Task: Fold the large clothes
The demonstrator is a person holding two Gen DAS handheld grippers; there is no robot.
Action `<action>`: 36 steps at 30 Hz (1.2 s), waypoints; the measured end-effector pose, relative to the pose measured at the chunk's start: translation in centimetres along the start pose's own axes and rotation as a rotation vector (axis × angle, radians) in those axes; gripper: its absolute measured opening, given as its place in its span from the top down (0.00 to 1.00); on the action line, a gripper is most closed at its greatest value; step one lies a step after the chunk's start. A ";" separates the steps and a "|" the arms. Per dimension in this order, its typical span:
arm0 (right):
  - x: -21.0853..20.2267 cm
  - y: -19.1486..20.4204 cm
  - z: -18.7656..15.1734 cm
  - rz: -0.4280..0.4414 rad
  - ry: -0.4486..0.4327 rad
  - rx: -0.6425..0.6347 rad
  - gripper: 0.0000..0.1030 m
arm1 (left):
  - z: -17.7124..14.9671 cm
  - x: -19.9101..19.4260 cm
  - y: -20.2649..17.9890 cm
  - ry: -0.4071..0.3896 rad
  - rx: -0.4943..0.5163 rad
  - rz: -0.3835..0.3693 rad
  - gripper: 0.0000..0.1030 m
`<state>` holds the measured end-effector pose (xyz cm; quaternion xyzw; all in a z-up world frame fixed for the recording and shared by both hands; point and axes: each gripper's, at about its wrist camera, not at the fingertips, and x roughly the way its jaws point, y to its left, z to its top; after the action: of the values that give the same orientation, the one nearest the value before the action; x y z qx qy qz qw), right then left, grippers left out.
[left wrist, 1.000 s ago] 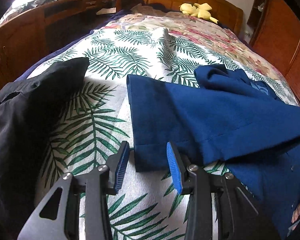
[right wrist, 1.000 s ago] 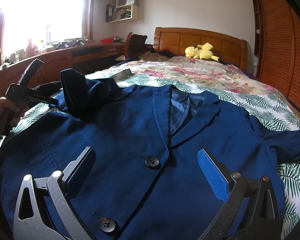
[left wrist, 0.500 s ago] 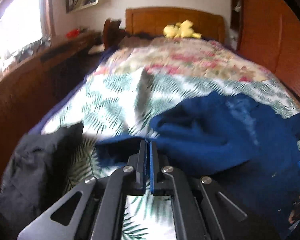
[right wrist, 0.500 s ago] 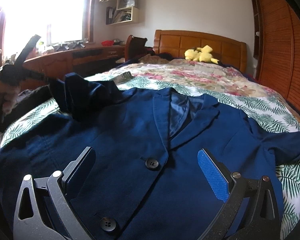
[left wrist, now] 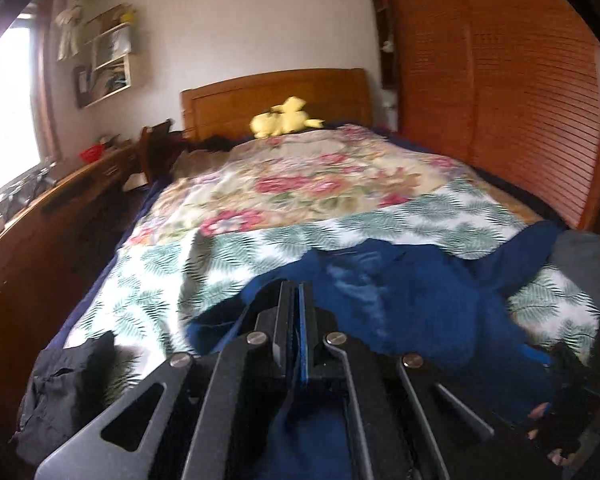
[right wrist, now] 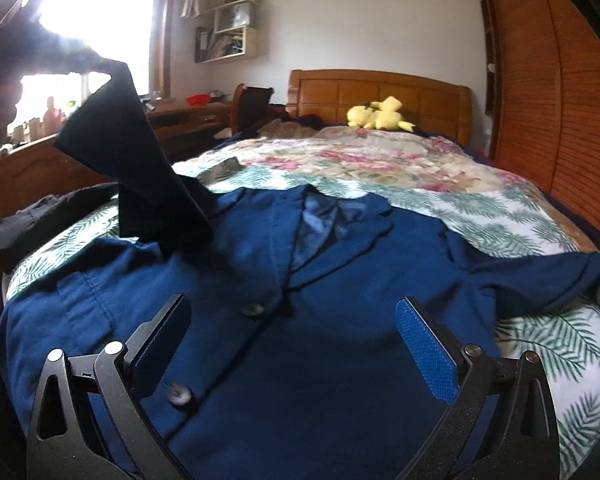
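Nearby, black garment — left of blue jacket, yellow plush at headboard.

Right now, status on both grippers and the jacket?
Left gripper shut on jacket sleeve, lifted. Right gripper open above blue jacket. Black garment at bed edge.

left gripper: black frame, silver rivets; right gripper: black, blue ribbed pad

Both wrist cameras looked from the foot of the fern-printed bed toward its wooden headboard, sharing the navy blue jacket close below.
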<state>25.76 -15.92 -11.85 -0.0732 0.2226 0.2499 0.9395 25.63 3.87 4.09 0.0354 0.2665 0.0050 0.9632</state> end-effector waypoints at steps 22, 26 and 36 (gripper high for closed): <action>-1.1 -2.1 -0.5 -0.024 0.047 0.028 0.00 | -9.3 -0.4 -6.0 0.096 0.035 -0.171 0.91; -0.6 -0.6 -0.5 0.010 0.055 0.013 0.00 | -11.0 -1.6 -4.4 0.063 0.011 -0.146 0.89; 1.1 5.3 -1.3 0.198 0.126 -0.048 0.00 | -15.0 -1.3 1.1 0.082 -0.096 -0.070 0.89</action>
<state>23.42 -11.20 -13.67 -0.0891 0.2812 0.3418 0.8923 16.82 5.94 -8.00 -0.0204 0.3065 -0.0147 0.9516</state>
